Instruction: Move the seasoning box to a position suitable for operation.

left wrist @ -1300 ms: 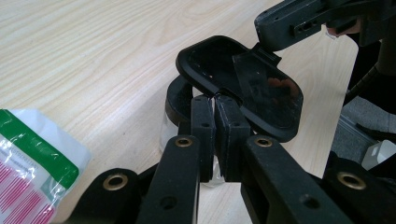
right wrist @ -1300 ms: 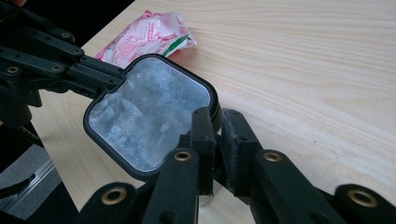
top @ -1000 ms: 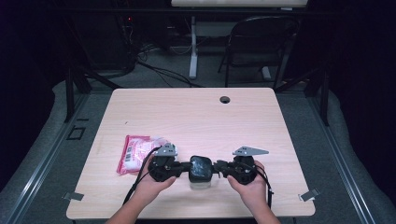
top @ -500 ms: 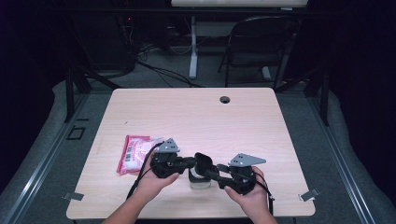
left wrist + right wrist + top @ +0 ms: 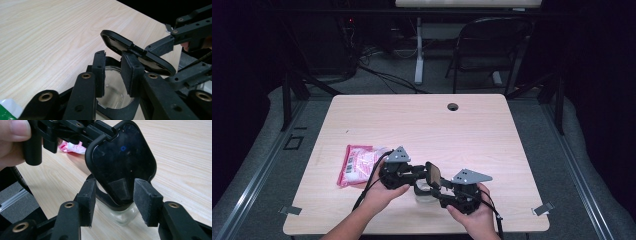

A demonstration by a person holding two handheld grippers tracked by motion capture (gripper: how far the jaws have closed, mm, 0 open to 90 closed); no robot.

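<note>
A small clear glass jar (image 5: 424,194) with a black collar stands near the table's front edge. Its hinged black lid (image 5: 433,174) is tipped up, leaving the mouth uncovered. My left gripper (image 5: 115,73) hovers over the jar's mouth (image 5: 112,92); its jaws have just been opening and nothing is pressed between the pads. My right gripper (image 5: 117,202) straddles the lower part of the raised lid (image 5: 122,157). Its jaws have just been opening and both pads stand clear of the lid. In the high view the left gripper (image 5: 418,176) and the right gripper (image 5: 438,189) meet at the jar.
A pink packet (image 5: 359,162) lies on the table (image 5: 412,125) just left of my left hand. A round cable hole (image 5: 453,106) sits near the far edge. A folding chair (image 5: 492,45) and cables stand on the floor beyond the table.
The lid has swung up from flat on the jar to nearly upright. The right hand has drawn back toward the near right, and its jaws have spread.
</note>
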